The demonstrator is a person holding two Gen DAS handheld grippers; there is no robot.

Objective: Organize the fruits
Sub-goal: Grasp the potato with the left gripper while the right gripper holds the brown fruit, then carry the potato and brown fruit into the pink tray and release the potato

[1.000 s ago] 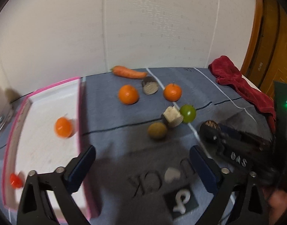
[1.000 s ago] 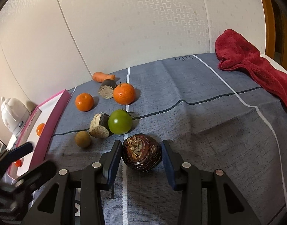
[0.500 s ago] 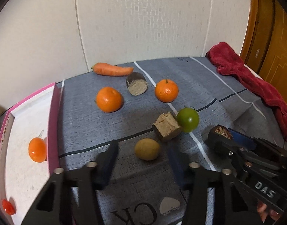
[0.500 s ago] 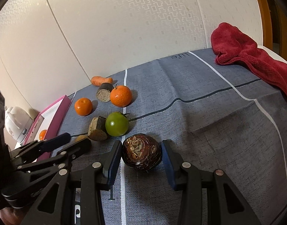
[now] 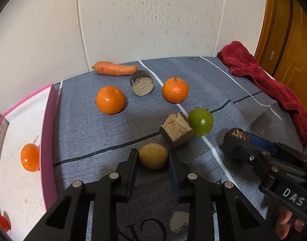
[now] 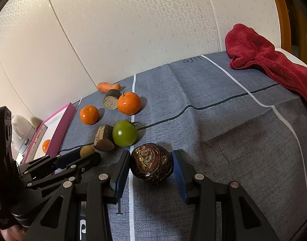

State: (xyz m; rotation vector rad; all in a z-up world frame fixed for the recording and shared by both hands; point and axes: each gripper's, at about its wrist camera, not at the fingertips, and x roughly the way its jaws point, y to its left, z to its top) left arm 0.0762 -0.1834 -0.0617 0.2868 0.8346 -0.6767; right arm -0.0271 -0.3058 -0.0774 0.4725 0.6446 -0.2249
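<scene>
A small yellow-brown fruit [image 5: 152,158] lies on the grey cloth, and my left gripper [image 5: 152,154] is shut on it, one pad against each side. In the right wrist view the same fruit [image 6: 86,150] peeks out between the left gripper's [image 6: 88,155] tips. My right gripper [image 6: 151,153] is shut on a dark brown round fruit [image 6: 151,163] that rests on the cloth. Beyond them lie a green tomato [image 5: 200,121] and two oranges [image 5: 110,100] [image 5: 175,90]. The pink-rimmed tray [image 5: 50,120] at left holds one orange [image 5: 30,159] and a small red fruit [image 5: 1,222].
Two cut brown chunks [image 5: 176,130] [image 5: 142,82] and a carrot [image 5: 115,69] lie among the fruit, one chunk touching the tomato. A red towel [image 5: 264,80] is heaped at the far right, by a wooden door. A white appliance [image 6: 20,132] stands behind the tray.
My left gripper came away from the tray, moved forward to the yellow-brown fruit and closed from wide open onto it. The right gripper kept still on the dark fruit.
</scene>
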